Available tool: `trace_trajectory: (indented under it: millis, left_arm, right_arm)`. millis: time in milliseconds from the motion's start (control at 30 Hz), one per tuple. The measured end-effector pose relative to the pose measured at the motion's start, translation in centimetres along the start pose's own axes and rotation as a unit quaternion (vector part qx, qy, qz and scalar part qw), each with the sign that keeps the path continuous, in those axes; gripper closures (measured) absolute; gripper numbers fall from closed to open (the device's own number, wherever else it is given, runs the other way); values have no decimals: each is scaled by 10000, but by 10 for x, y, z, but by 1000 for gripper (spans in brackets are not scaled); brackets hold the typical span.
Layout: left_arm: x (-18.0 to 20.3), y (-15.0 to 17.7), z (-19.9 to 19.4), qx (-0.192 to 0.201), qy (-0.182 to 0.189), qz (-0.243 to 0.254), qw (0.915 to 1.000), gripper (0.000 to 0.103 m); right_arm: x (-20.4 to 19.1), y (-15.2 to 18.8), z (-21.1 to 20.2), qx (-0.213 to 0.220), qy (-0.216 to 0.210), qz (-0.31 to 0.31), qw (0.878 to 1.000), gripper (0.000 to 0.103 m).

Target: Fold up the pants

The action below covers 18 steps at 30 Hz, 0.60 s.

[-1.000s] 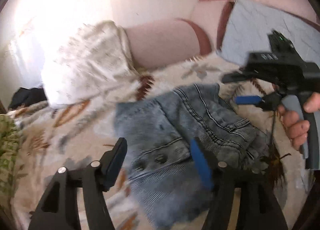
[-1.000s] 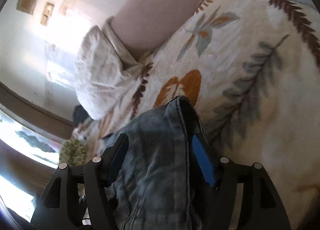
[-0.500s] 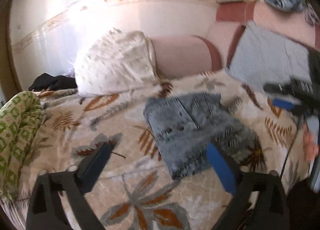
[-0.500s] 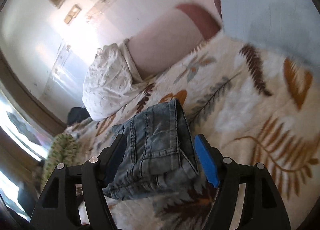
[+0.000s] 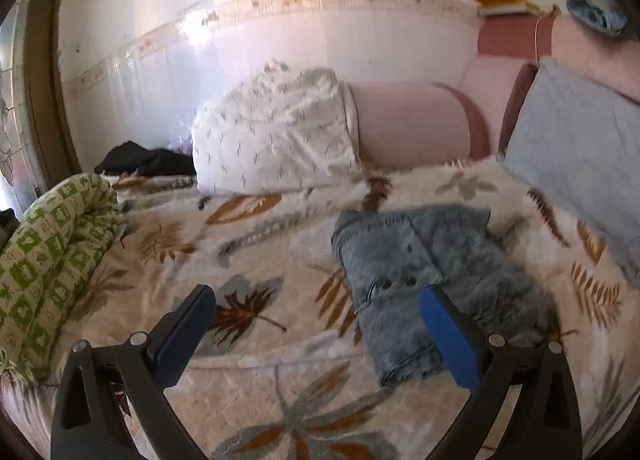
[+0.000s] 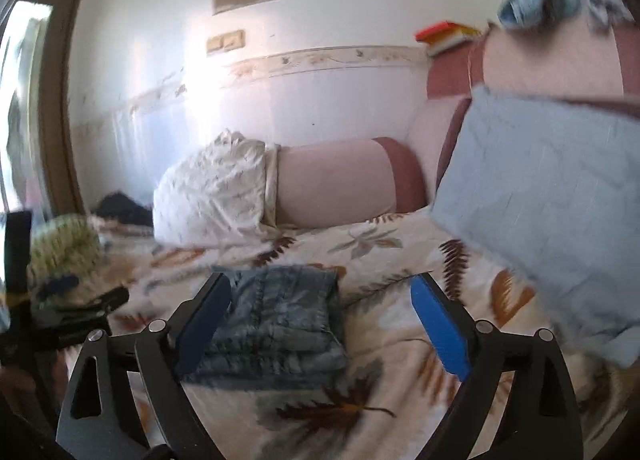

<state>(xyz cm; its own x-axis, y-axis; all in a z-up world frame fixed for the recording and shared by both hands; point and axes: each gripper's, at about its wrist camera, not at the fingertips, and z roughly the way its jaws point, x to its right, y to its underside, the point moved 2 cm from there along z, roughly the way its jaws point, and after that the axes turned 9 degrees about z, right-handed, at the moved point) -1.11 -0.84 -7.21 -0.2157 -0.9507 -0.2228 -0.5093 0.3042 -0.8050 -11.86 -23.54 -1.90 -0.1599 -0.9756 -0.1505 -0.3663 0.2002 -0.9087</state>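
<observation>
We see the pants (image 5: 420,284) lying as a compact folded denim bundle on the leaf-print blanket (image 5: 256,252) of the bed, near the blue pillow (image 5: 576,163). Our left gripper (image 5: 316,324) and right gripper (image 6: 320,312) both hover above the bed with jaws spread wide, holding nothing. We judge the denim heavy, limp yet fairly stiff at seams, not slippery; any tidying grip belongs on a thick folded edge or the waistband, not the loose middle.

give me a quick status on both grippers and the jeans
Left gripper open, empty. Right gripper open, empty. Blue denim pants lie folded on the leaf-print blanket, clear of both. Nothing in the way.
</observation>
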Motion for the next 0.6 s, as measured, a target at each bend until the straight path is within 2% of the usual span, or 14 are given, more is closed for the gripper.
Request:
trace_trajectory:
  millis: [100,200,367,600]
  left_arm:
    - [-7,0,-3,5,-72,-141,9999,0]
    - [-20,-2,-16,173,-389,-311,9986,0]
    - [-41,2,-47,341,-608,-609,9957,0]
    - [-44,-10,-106,632,-792,-467,9938,0]
  right_arm:
    - [-3,6,-10,41,76,-141,9999,11]
    - [4,8,-15,38,34,261,9996,10]
    - [2,3,-13,87,59,609,9981,10]
    - [-16,0,-13,145,-291,862,9957,10]
